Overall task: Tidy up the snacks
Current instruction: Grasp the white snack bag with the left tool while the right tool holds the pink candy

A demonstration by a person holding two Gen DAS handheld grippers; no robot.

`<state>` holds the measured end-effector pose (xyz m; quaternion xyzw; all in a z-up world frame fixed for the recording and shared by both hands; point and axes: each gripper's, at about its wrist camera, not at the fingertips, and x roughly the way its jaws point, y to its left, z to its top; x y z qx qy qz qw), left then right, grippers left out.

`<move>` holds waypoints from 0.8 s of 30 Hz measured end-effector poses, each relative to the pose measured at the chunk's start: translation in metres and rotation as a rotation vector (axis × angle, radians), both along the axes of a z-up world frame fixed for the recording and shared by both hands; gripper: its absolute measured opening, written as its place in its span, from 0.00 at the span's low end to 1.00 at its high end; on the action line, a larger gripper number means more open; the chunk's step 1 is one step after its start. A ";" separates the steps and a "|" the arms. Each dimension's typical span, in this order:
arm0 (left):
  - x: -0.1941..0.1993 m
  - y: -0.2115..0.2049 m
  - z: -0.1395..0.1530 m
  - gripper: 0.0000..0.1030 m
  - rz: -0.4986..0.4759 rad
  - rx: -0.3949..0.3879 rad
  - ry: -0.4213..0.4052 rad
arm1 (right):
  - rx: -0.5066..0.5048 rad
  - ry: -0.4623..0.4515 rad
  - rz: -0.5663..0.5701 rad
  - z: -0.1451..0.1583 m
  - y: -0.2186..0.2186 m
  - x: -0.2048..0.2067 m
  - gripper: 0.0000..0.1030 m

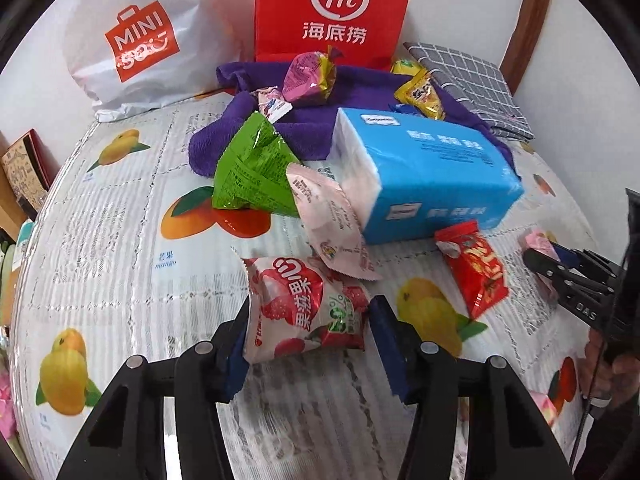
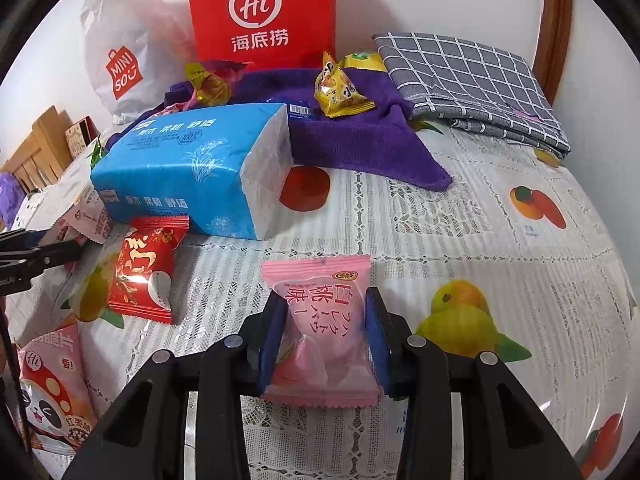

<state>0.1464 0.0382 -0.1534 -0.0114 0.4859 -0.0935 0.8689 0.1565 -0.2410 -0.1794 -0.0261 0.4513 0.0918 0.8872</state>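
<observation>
Nearest the left gripper (image 1: 306, 344) lies the lychee jelly pouch (image 1: 304, 308), flat on the fruit-print bench (image 1: 120, 240), with the jaws set to either side of it: the left pad looks to be against the wrapper's edge, the right one a sliver clear, so I'd call it not yet gripped. To do this well, I'd say the jaws should settle squarely across the pouch's plump middle before pinching, since the wrapper is slick and the crimped ends would slide out. The pale pink sachet (image 1: 332, 224) overlaps its top corner and could get dragged along on the lift. The right gripper (image 2: 322, 340) has its jaws closed on a pink peach-flavour packet (image 2: 320, 344), held just above the cloth. The right-hand view alone shows that grip plainly; from the left it is only a dark shape at the frame's edge. It also shows a panda-print bag (image 2: 52, 392) at lower left. Only the left view shows the green packet (image 1: 252, 172) leaning by the blue tissue pack (image 1: 424, 172). Both take in the red snack packet (image 2: 148, 272) and the red paper bag (image 2: 260, 12) at the back.
</observation>
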 end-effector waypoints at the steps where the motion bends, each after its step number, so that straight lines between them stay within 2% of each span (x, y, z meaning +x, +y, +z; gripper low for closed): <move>1: -0.003 0.001 0.002 0.51 0.002 0.001 -0.003 | 0.002 0.000 0.000 0.000 -0.001 0.000 0.38; 5: -0.012 0.006 0.012 0.51 0.018 -0.003 -0.018 | 0.010 0.014 -0.006 0.003 -0.002 -0.002 0.36; 6: -0.014 0.009 0.015 0.46 0.022 -0.009 -0.019 | 0.025 0.021 -0.012 0.005 -0.003 -0.002 0.35; 7: -0.015 0.011 0.018 0.46 0.027 -0.017 -0.020 | 0.031 0.019 -0.028 0.011 -0.004 -0.003 0.35; 16: -0.025 0.012 0.047 0.45 0.024 -0.040 -0.067 | 0.031 -0.082 -0.022 0.068 0.009 -0.013 0.35; 18: -0.027 0.012 0.056 0.35 0.026 -0.042 -0.081 | 0.028 -0.087 -0.018 0.076 0.013 -0.013 0.35; 21: -0.027 0.012 0.064 0.35 0.018 -0.069 -0.079 | 0.032 -0.093 -0.016 0.086 0.019 -0.013 0.35; 24: -0.027 0.010 0.070 0.33 0.019 -0.058 -0.089 | 0.042 -0.101 -0.008 0.094 0.022 -0.013 0.35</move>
